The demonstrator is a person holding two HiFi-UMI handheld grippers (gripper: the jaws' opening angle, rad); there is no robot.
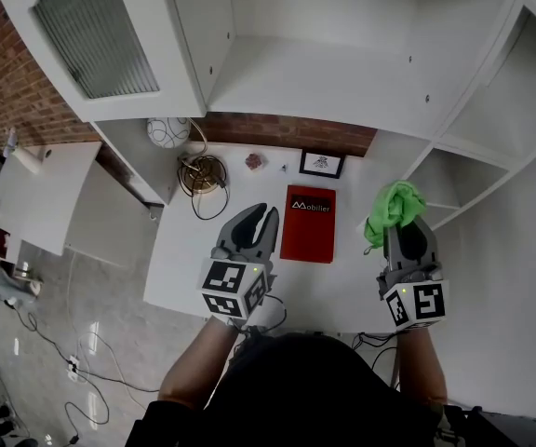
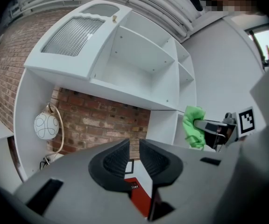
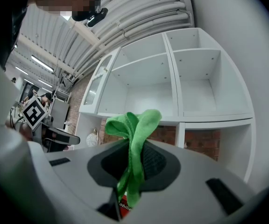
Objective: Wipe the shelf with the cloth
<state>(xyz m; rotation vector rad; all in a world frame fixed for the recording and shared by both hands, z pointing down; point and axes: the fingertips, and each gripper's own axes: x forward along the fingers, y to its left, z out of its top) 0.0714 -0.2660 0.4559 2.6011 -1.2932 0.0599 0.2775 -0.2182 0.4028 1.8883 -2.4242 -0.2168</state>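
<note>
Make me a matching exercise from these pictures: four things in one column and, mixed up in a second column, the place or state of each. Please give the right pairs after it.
1. green cloth
2. red book
3. left gripper
4. picture frame

A. lies flat on the white desk
B. holds nothing
C. clamped in the right gripper
D. stands by the brick wall

Pairs: 1-C, 2-A, 3-B, 4-D.
</note>
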